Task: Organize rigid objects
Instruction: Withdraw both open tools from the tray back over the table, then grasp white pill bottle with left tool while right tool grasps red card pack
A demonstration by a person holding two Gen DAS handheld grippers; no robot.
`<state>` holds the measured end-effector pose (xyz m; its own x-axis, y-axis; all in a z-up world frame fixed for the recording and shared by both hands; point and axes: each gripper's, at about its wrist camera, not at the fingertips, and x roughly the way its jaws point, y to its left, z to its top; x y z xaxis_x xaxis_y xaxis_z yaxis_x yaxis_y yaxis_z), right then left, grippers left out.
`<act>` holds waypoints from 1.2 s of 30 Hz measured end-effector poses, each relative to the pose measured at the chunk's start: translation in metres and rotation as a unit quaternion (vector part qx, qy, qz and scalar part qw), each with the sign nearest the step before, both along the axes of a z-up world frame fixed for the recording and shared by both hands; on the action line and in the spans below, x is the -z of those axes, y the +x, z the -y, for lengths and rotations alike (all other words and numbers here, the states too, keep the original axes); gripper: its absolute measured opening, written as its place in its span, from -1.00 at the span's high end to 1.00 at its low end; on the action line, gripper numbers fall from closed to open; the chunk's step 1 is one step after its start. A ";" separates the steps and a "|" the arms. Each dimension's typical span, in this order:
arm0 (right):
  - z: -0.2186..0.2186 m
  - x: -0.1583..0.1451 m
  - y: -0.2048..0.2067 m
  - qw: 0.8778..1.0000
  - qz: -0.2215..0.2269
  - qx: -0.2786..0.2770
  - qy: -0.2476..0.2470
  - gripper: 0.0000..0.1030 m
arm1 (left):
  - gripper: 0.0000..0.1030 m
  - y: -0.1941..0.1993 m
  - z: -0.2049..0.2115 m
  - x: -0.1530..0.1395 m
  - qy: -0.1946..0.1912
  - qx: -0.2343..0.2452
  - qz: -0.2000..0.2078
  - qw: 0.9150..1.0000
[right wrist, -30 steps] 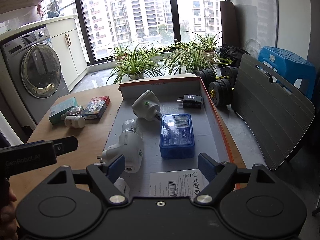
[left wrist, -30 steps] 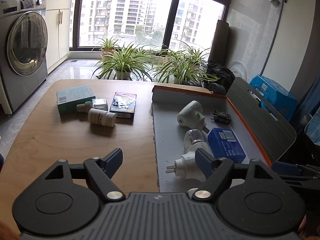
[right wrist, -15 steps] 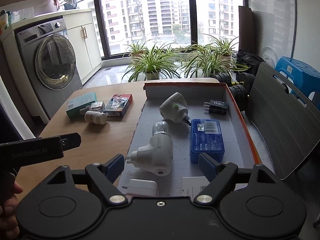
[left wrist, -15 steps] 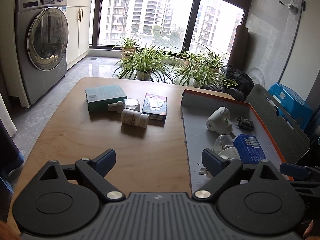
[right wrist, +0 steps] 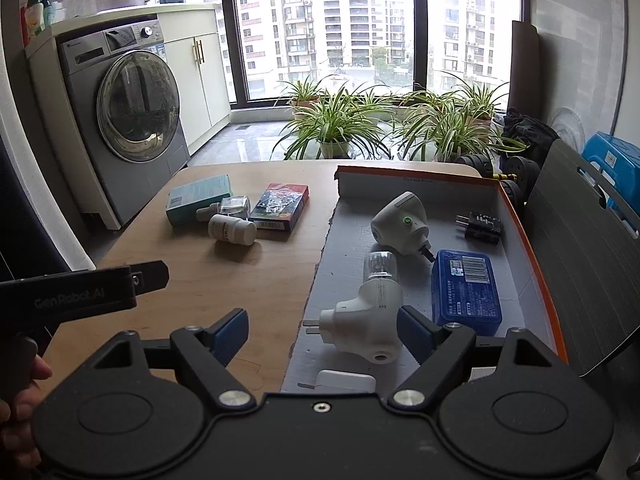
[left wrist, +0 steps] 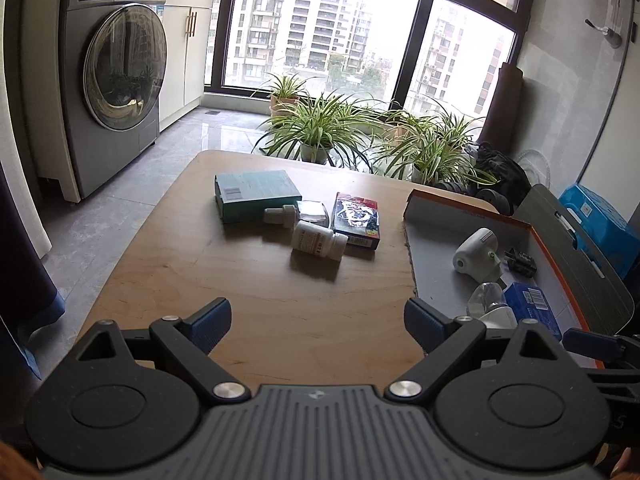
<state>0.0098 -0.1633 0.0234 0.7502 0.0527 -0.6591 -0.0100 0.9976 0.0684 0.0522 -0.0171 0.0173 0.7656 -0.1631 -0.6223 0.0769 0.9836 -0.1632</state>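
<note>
Boxes and small bottles lay in two groups on my wooden counter (left wrist: 168, 280). Toward its far left part sat a teal box (left wrist: 256, 195), a small dropper bottle (left wrist: 280, 215) touching its near edge, a clear little container (left wrist: 311, 212) just beside that, a white pill bottle (left wrist: 318, 243) on its side in front, and a box with a red and blue printed cover (left wrist: 357, 220) to their right. On the right side stood an open cardboard tray (right wrist: 532, 264) with an orange rim. Inside it were a white plug-in device with a green dot (right wrist: 402, 224), a black plug adapter (right wrist: 480, 227) near the far right corner, a blue flat box (right wrist: 466, 292), a white plug-in unit with a clear bottle top (right wrist: 372, 312), and a white flat piece (right wrist: 346, 382) at the near edge, partly hidden.

My left hand-held gripper (left wrist: 318, 322) hung over bare wood with its jaws apart and nothing between them. My right hand-held gripper (right wrist: 322, 330) also stood apart, over the tray's left edge, with the white plug-in unit in the gap but no pad pressing it. My left hand (right wrist: 20, 404) showed at the edge of the right view.
</note>
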 end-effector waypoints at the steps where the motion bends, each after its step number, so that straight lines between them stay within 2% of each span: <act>1: -0.002 0.000 0.001 1.000 0.000 -0.002 -0.001 -0.87 | -0.87 0.001 -0.002 0.000 0.000 -0.002 0.000 1.000; 16: -0.034 0.006 0.026 0.999 -0.014 -0.033 -0.005 -0.87 | -0.88 0.015 -0.037 0.005 -0.012 -0.033 -0.008 0.999; 27: -0.055 0.013 0.061 0.999 -0.019 -0.047 -0.002 -0.87 | -0.90 0.033 -0.063 0.009 -0.024 -0.057 -0.013 0.998; 30: -0.048 0.009 0.068 0.999 -0.012 -0.035 -0.001 -0.87 | -0.91 0.041 -0.063 0.011 -0.025 -0.048 -0.013 0.998; 36: -0.022 0.007 0.077 1.000 -0.005 0.000 0.015 -0.87 | -0.92 0.068 -0.038 0.023 -0.013 0.005 -0.012 1.000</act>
<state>0.0869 -0.1413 0.0160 0.7432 0.0725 -0.6652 -0.0090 0.9951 0.0983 0.1201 0.0211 -0.0057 0.7486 -0.1878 -0.6359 0.0826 0.9780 -0.1915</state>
